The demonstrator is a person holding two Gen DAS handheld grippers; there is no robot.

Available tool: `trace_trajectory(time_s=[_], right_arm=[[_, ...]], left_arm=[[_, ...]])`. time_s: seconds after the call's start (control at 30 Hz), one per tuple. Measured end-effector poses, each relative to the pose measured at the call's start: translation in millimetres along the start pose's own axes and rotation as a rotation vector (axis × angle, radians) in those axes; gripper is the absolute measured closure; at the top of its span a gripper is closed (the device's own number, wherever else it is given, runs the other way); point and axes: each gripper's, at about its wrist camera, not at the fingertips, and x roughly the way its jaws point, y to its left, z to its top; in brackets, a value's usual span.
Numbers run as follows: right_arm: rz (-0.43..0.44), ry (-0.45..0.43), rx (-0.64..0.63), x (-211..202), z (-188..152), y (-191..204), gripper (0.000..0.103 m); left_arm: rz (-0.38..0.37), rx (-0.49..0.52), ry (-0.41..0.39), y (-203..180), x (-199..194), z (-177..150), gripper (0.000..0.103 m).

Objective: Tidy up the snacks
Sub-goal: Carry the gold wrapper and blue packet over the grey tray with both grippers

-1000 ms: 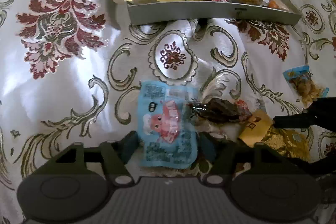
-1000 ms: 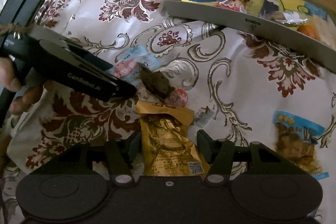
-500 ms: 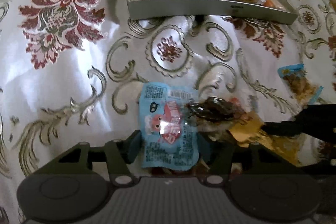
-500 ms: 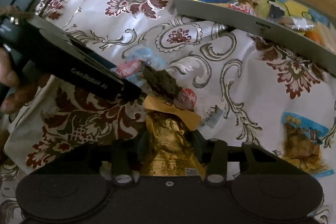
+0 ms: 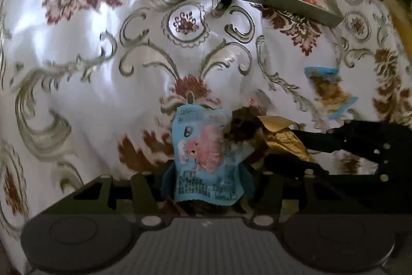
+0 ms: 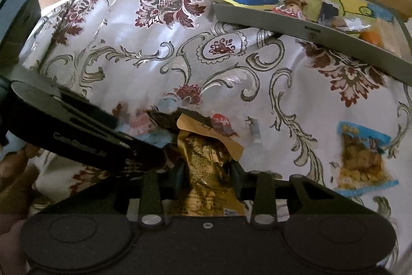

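Left gripper (image 5: 207, 172) clamped on blue snack packet (image 5: 206, 153). Right gripper (image 6: 207, 173) pinched gold snack packet (image 6: 206, 166). Both packets touched over the cloth (image 5: 90, 84).

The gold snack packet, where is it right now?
The gold snack packet sits low and central in the right wrist view, between the right tool's fingers, just right of the light blue packet.
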Motion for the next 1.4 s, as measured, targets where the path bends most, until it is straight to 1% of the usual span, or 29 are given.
trace_trajectory(time_s=[0.13,0.3,0.43,0.8,1.03,1.23,1.4], right_arm=[[-0.021,-0.012,0.040,-21.0,-2.5,-1.4,0.066],[-0.026,-0.075,0.100,-46.5,-5.1,-9.2,0.066],[-0.032,-0.131,0.118,-61.2,-2.2,-13.4,0.066],[-0.056,-0.278,0.150,-89.3,3.9,-22.2,0.065],[-0.090,-0.336,0.172,-94.9,4.3,-29.5,0.065],[-0.118,-0.374,0.187,-97.3,5.4,-34.9,0.065],[-0.138,-0.407,0.211,-100.3,7.4,-42.5,0.065]], left_arm=[[-0.006,-0.010,0.006,-3.7,-10.6,-6.3,0.046],[-0.045,-0.049,-0.005,-8.1,-27.1,-10.0,0.046],[-0.050,-0.056,-0.020,-15.4,-40.2,-9.5,0.046],[-0.022,-0.066,-0.137,-27.7,-71.7,5.4,0.046],[-0.007,-0.073,-0.210,-36.3,-80.2,24.2,0.046],[0.018,-0.013,-0.269,-53.9,-83.5,35.7,0.046],[0.018,0.024,-0.305,-66.5,-84.9,46.6,0.046]])
